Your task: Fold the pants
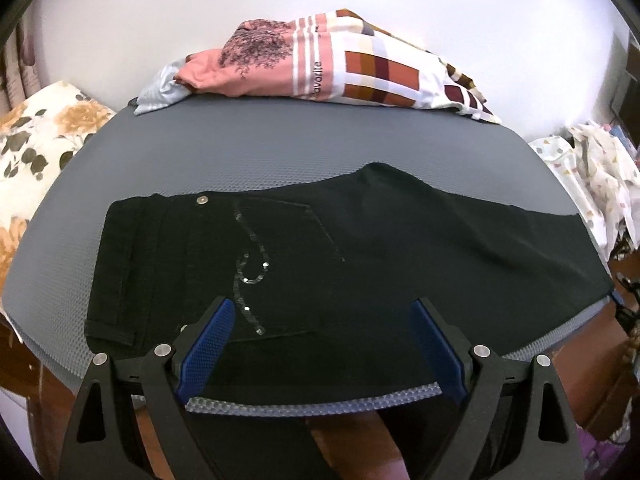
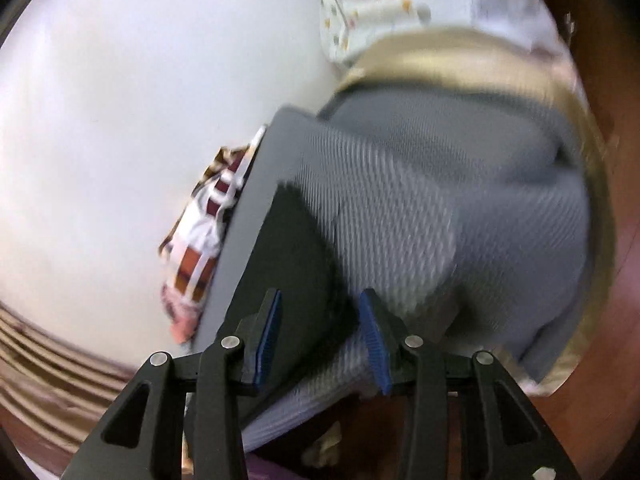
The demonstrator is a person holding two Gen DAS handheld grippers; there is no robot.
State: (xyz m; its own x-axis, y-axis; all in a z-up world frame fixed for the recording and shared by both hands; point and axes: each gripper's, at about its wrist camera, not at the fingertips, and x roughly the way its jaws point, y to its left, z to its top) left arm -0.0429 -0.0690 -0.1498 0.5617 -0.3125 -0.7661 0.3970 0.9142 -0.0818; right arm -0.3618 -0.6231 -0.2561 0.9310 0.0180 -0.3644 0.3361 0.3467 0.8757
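Black pants (image 1: 320, 256) with a sequin swirl lie flat, folded lengthwise, on the grey mat (image 1: 280, 140), waistband at the left and legs running right. My left gripper (image 1: 320, 308) is open and empty, hovering over the near edge of the pants. In the blurred, tilted right wrist view, the leg end of the pants (image 2: 292, 256) lies on the mat (image 2: 440, 200). My right gripper (image 2: 320, 300) is open, its jaws on either side of the leg's edge, not closed on it.
A pile of pink and checked laundry (image 1: 320, 64) sits at the mat's far edge. A floral cushion (image 1: 36, 148) lies to the left. Pale printed clothes (image 1: 592, 176) are heaped to the right. A white wall stands behind; wooden floor shows below the mat.
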